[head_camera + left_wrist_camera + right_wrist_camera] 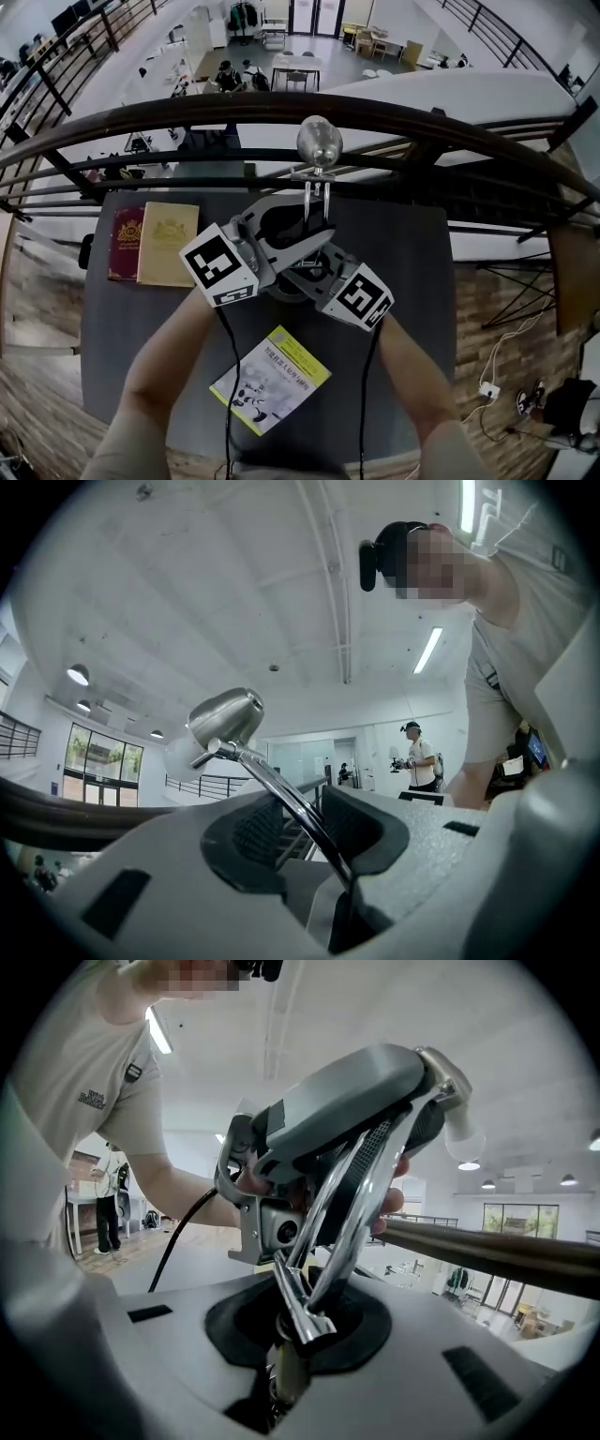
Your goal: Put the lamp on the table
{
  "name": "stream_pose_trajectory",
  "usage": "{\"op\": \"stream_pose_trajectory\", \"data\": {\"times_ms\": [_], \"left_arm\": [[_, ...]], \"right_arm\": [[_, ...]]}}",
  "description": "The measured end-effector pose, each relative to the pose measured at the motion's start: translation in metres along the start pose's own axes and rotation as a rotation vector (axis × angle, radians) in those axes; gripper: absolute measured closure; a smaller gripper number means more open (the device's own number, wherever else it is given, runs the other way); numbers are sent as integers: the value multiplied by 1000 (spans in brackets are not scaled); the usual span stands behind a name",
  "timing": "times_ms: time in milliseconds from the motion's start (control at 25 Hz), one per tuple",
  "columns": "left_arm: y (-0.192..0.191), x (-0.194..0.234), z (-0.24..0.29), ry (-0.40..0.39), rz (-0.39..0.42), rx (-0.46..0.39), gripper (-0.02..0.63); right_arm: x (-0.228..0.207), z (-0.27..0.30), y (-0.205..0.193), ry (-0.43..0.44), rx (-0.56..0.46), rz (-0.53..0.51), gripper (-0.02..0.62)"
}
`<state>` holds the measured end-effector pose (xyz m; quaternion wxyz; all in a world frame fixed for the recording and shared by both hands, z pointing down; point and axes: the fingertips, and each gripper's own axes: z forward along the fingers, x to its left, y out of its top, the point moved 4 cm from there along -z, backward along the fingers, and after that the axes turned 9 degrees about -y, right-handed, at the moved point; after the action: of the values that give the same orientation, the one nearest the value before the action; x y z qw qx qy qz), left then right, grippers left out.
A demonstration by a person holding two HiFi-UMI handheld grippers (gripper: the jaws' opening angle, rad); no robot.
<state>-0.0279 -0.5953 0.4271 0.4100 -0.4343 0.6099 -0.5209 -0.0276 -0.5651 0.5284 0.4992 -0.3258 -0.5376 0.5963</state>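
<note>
- Step: the lamp is held up over the dark table, in the middle of the head view. It is not set down yet.
- The left gripper is pinched on the lamp's shiny thin arm.
- The right gripper is squeezed tight on the lamp's lower joint.
- Next, I think, both hands must go down together until the bottom sits flat, then let go.
- The lamp's long arm runs from the grippers toward the top of the head view. Its round silver head is at the far end, by the rail.
</note>
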Motion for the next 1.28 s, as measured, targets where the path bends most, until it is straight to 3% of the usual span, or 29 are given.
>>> {"op": "stream_pose_trajectory", "data": {"times_ms": [280, 720, 1280], "left_arm": [[-9, 21, -15, 71, -46, -72, 476], [-19, 31, -44, 145, -79, -114, 475], [-14, 31, -44, 181, -66, -90, 468]], "right_arm": [[-7, 14, -5, 16, -16, -7, 549], [-1, 34, -12, -17, -21, 22, 529], [-6, 32, -11, -127, -61, 187, 473]]}}
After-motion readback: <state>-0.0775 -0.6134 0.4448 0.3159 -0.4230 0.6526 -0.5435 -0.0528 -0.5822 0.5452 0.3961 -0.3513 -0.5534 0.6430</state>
